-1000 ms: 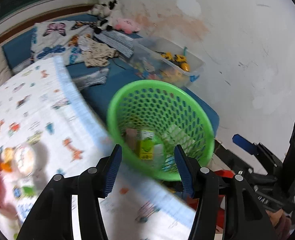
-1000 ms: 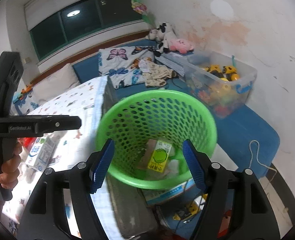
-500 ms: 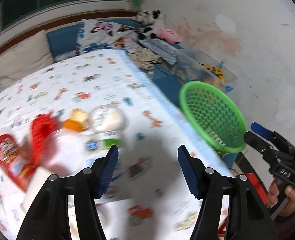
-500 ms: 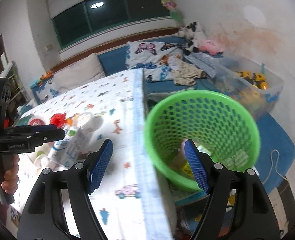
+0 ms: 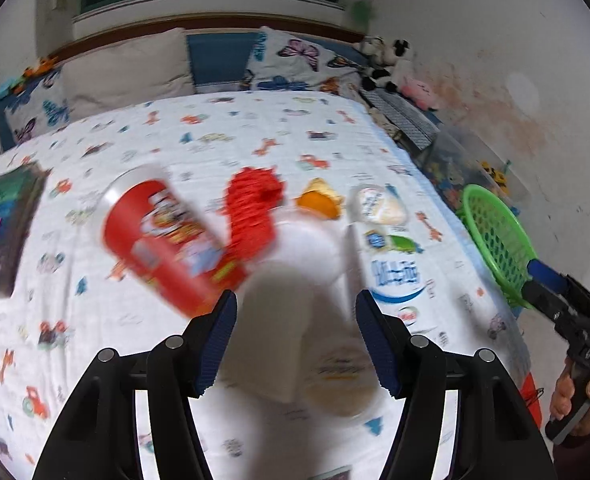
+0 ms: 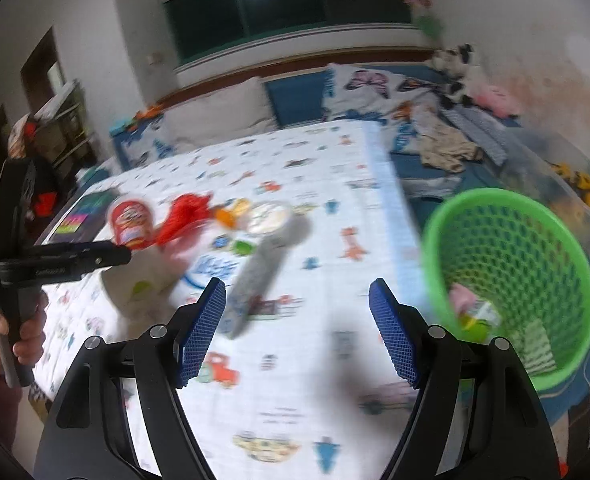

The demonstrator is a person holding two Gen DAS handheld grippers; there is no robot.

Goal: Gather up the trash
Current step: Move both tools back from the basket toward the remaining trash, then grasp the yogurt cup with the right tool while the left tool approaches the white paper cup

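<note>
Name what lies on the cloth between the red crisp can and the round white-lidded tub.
In the left wrist view, a red frilly piece and an orange scrap lie between the red crisp can and the white-lidded tub.

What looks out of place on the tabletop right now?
A cluster of litter on the printed cloth: a red chip can lying on its side, red mesh netting, an orange scrap and a lidded cup. The green basket beside the table already holds some trash. Blur hides finer detail.
</note>
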